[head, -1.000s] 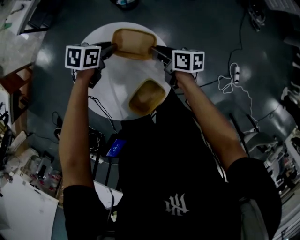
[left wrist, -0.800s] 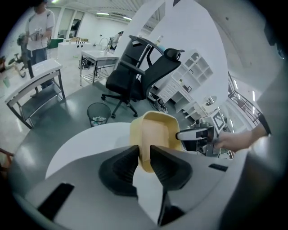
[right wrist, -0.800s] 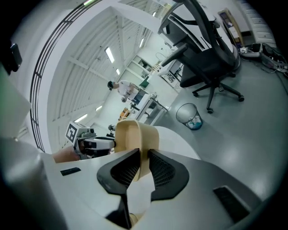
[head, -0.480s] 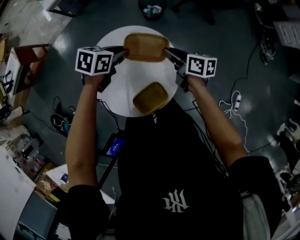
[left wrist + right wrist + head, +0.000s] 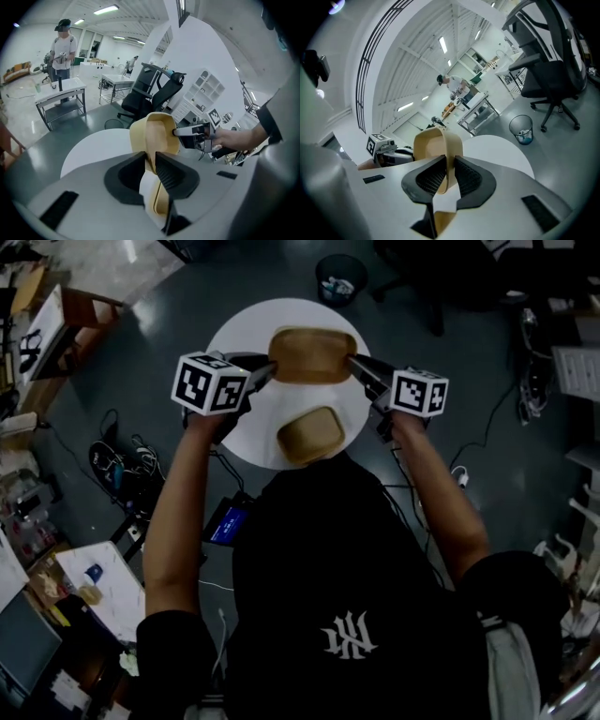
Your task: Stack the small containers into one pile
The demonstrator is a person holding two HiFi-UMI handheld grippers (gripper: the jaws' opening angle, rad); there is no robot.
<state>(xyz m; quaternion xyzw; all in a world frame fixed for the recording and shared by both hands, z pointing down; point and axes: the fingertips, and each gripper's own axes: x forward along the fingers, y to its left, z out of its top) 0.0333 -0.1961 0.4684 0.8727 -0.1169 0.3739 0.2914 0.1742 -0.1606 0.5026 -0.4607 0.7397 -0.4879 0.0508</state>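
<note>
A large tan container [image 5: 312,354] hangs over the far half of the round white table [image 5: 242,338], held at both short ends. My left gripper [image 5: 270,371] is shut on its left rim; in the left gripper view the rim [image 5: 157,136] runs between the pads of that gripper [image 5: 151,157]. My right gripper [image 5: 354,362] is at the opposite rim, and its jaws are closing with the rim [image 5: 436,143] pinched between the pads of the right gripper [image 5: 450,168]. A smaller tan container [image 5: 310,435] sits on the table's near edge, untouched.
A waste bin [image 5: 339,277] stands on the floor beyond the table, with a black office chair [image 5: 553,79] near it. Cables and clutter [image 5: 117,470] lie on the floor to the left. A person [image 5: 63,42] stands by desks far off.
The head view has swung, so the table and both containers sit lower and further right in the picture. Both grippers stay at the ends of the large container.
</note>
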